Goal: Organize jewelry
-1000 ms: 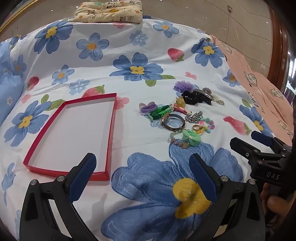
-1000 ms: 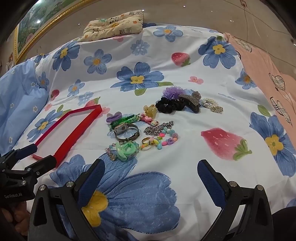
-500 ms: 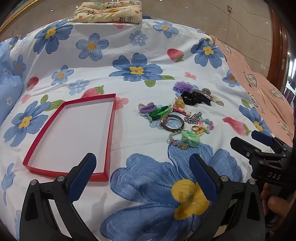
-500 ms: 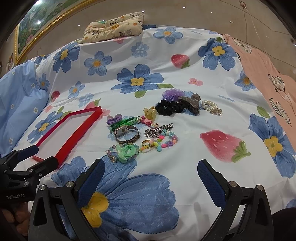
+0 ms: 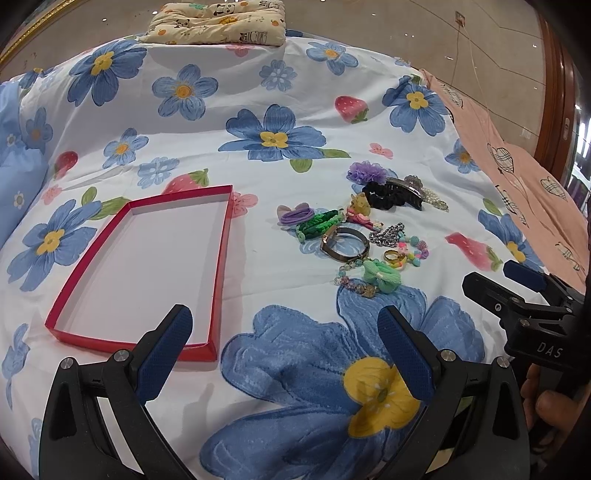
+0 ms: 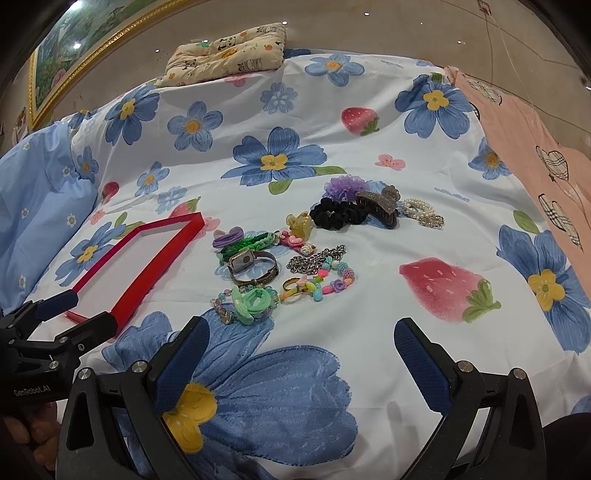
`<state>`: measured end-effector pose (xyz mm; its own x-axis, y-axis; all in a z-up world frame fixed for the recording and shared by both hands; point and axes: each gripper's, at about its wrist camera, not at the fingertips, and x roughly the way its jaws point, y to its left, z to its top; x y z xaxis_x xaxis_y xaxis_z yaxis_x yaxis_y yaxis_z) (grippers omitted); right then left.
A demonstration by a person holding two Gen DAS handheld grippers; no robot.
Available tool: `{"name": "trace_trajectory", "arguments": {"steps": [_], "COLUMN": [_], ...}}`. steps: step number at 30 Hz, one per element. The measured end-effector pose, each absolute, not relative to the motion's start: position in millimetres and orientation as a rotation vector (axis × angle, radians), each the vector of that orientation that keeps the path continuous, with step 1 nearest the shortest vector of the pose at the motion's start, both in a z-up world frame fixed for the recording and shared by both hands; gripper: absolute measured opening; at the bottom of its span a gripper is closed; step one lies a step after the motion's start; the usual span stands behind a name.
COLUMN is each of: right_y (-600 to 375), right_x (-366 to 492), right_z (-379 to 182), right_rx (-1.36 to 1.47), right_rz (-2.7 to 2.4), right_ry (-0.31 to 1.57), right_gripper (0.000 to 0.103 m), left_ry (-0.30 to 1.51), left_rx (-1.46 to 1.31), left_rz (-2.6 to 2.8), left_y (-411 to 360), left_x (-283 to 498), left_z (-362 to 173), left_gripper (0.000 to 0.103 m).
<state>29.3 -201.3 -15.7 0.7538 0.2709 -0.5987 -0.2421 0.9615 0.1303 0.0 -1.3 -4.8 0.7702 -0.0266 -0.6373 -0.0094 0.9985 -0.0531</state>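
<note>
Soft, even indoor light leaves only faint shadows on the white blue-flowered bedsheet [image 5: 258, 266]. Small ceiling-light glints dot the glossy beige floor [image 6: 388, 26]. Fisheye bending and black vignetting mark every corner; focus stays sharp.

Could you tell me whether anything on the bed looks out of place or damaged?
Nothing looks damaged or spilled. The jewelry pile lies loose on the floral sheet beside the red tray, which holds nothing yet. Both the left gripper and right gripper hover with jaws open.

Mixed jewelry pile [image 6: 310, 251] lies just right of empty red tray [image 5: 218, 258]
</note>
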Motion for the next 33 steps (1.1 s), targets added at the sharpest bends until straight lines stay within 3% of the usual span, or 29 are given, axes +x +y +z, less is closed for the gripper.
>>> {"name": "trace_trajectory", "arguments": {"steps": [33], "right_y": [-201.3], "right_x": [28.6], "right_z": [-13.5], "right_rx": [0.059], "right_rz": [0.29], "right_ry": [0.652], "right_gripper": [0.101], "left_ry": [0.704], "left_rx": [-0.062], "left_rz": [-0.012], "left_y": [0.1], "left_x": [4.6], "left_z": [-5.2], "left_gripper": [0.101]}}
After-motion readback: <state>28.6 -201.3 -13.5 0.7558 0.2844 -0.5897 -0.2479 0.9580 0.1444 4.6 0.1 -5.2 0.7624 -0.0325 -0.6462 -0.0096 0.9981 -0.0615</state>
